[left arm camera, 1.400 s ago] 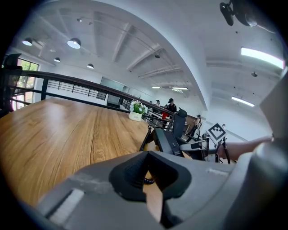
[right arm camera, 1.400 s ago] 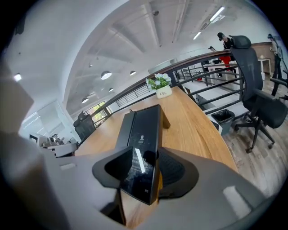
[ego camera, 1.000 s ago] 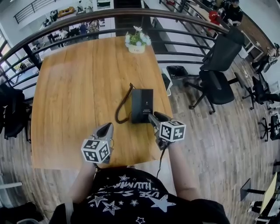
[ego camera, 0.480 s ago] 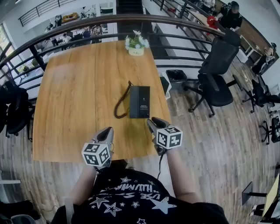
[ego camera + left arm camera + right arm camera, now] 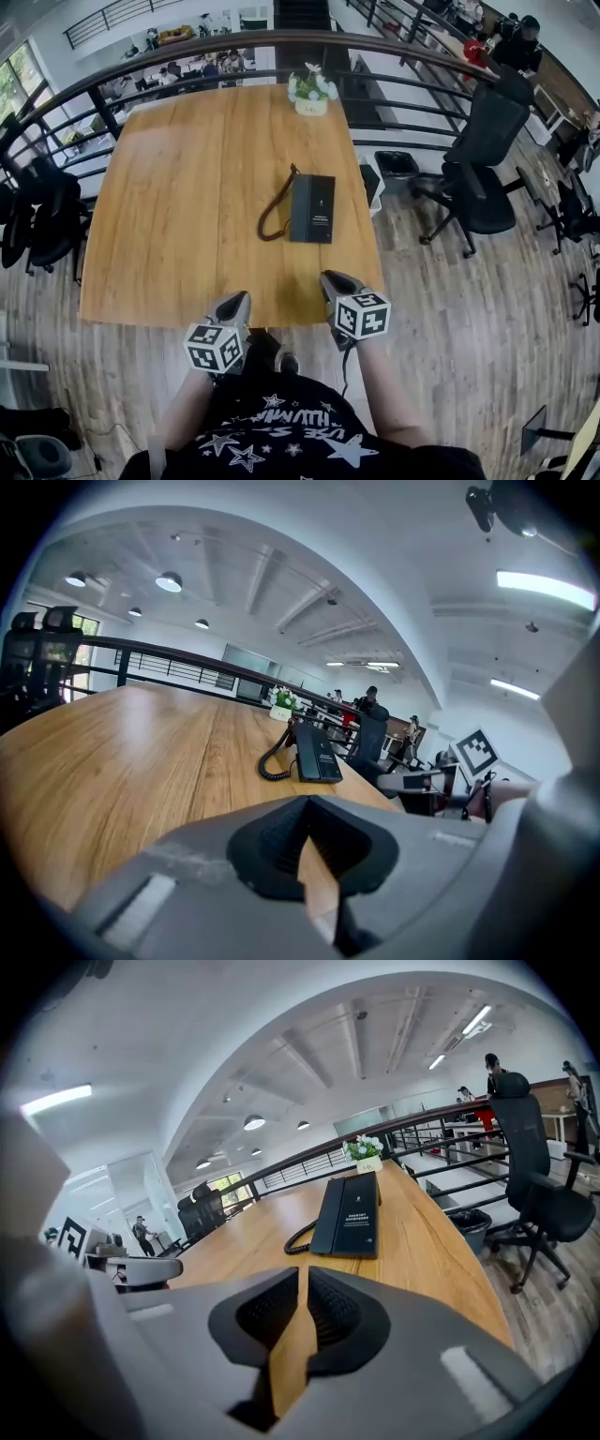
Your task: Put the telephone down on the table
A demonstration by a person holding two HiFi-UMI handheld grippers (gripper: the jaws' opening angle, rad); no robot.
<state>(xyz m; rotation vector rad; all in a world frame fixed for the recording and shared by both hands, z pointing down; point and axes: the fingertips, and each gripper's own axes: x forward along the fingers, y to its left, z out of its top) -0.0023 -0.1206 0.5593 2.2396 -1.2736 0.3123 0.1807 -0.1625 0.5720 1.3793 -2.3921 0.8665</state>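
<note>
Head view has the telephone (image 5: 312, 208) lying flat on the table (image 5: 178, 197), close to the right edge and about halfway along it. Its coiled cord (image 5: 274, 212) is looped on the side away from that edge. As far as I can judge, the put-down is done.

Both tools sit over the near edge, well apart from the phone. The left gripper (image 5: 236, 302) has its pads pressed together on nothing. The right gripper (image 5: 336, 281) is near the near right corner, and its jaws are closing, down to a thin slit with nothing between them.

What could go wrong from here, my guess:
- The phone is near enough to the right edge that 1 careless sweep of the right tool could nudge it over. The top looks smooth, so I'd expect it to slide, not grip.
- The cord loop lies loose, so a jaw tip passing low could hook it and drag the phone.

Materials: the table is warm wood planks with a clear grain, a plain rectangle with square corners. The phone is a slim matt black slab with small pale print. The cord is a black springy coil. The jaws are grey shells with black ribbed pads. A small white flower pot (image 5: 310, 94) stands at the far edge
</note>
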